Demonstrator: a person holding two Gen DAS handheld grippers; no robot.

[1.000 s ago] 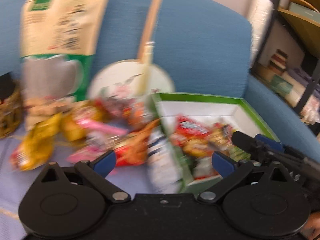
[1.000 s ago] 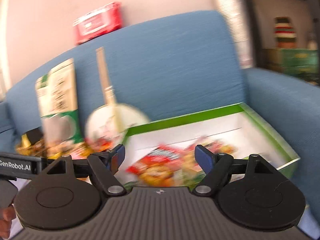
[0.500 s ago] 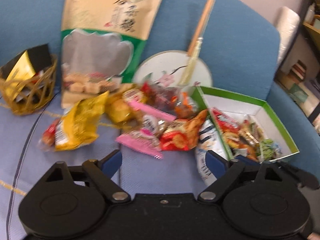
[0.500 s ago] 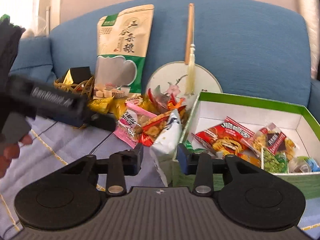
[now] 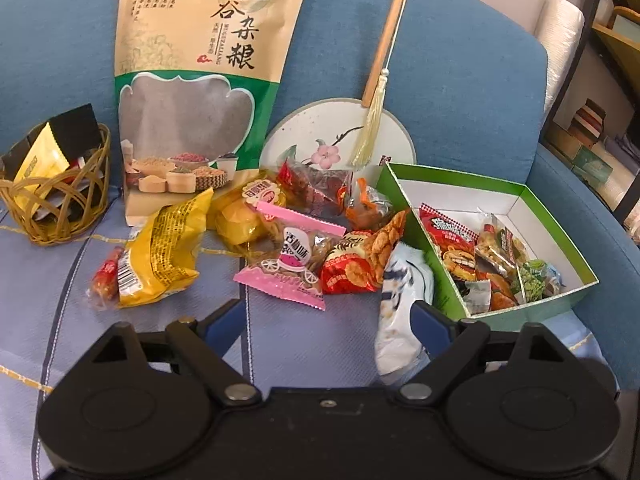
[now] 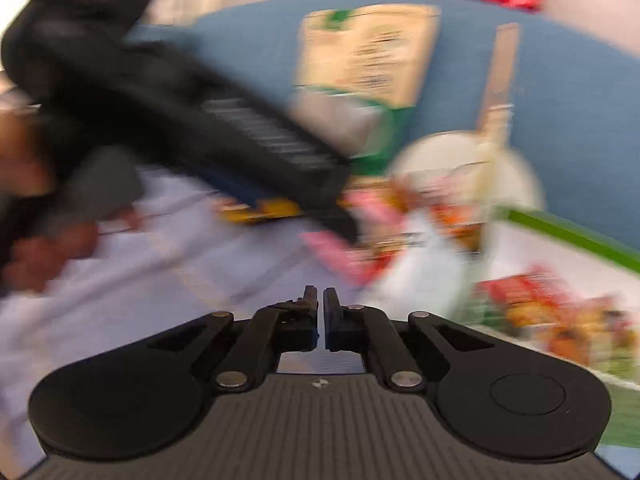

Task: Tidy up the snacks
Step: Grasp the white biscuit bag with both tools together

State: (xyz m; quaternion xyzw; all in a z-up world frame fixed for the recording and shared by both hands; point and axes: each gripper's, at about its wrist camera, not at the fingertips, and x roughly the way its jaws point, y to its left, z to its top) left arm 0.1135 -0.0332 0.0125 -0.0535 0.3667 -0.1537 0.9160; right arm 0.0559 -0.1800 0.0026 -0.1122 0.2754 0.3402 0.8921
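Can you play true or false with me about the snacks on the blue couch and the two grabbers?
1. The left gripper is open. True.
2. The green box has no snacks in it. False: several packets lie inside.
3. The pink packet lies on the seat, outside the box. True.
4. The right gripper is wide open. False: its jaws are nearly together, holding nothing.
5. The wicker basket sits right of the box. False: it sits far left.
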